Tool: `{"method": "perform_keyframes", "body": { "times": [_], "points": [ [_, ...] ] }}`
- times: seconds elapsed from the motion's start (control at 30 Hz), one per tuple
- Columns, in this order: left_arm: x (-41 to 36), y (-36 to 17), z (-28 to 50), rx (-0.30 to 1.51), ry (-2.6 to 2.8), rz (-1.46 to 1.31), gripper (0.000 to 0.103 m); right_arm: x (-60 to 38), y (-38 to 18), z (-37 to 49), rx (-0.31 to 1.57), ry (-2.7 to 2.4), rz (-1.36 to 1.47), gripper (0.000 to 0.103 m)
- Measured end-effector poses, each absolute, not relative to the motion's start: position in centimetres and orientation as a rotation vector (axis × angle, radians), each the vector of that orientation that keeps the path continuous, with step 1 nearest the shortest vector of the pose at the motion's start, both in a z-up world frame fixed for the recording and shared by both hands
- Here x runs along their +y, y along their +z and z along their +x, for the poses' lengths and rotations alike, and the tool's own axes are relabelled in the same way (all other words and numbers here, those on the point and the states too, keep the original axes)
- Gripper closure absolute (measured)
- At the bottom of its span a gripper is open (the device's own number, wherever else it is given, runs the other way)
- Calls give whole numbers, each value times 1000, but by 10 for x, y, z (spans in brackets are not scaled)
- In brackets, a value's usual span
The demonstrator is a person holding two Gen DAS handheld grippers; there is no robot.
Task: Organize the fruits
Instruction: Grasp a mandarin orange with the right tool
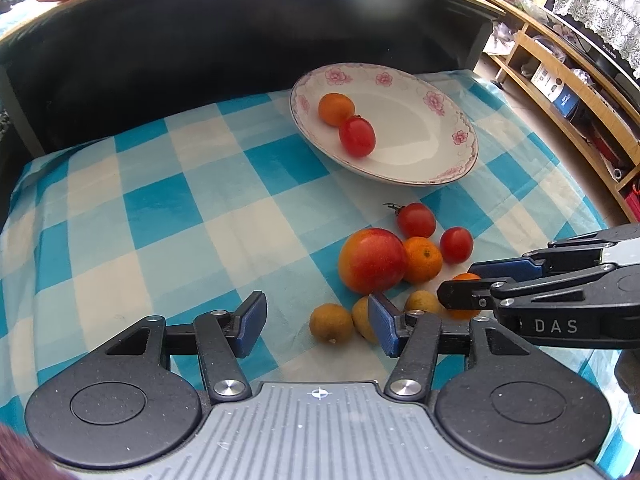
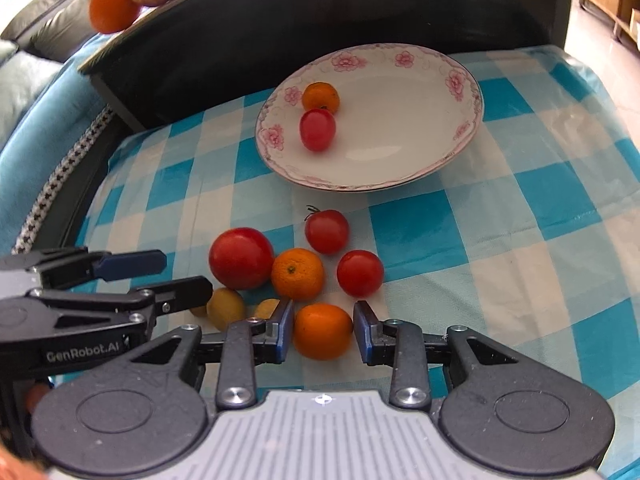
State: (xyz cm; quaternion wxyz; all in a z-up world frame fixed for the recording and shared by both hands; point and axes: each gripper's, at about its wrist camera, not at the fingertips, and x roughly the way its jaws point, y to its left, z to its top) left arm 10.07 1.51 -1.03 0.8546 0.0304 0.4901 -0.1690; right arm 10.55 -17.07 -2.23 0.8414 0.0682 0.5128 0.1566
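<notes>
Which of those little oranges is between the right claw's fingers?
The small orange nearest the camera, between the right gripper pads; another lies among the tomatoes, a third on the plate.

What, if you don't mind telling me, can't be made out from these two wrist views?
- Small orange, left wrist view: mostly hidden behind the right gripper.
- Whether that gripper's pads press the orange: unclear in the right wrist view.
- Brownish fruits, right wrist view: one is nearly covered by the left gripper.
- Fruit on the dark ledge: blurred, cut off by the top edge.
</notes>
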Motion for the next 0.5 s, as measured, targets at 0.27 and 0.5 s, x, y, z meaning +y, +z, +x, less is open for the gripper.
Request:
{"method": "perform_keyframes", "body": {
  "times": [0.27,0.5],
  "points": [
    [25,-15,101,1055,-343,55,39,-166,-18,101,1087,344,52,67],
    [8,-24,104,1072,-361,97,48,-163,-22,103,1099,341,40,67]
  ]
}}
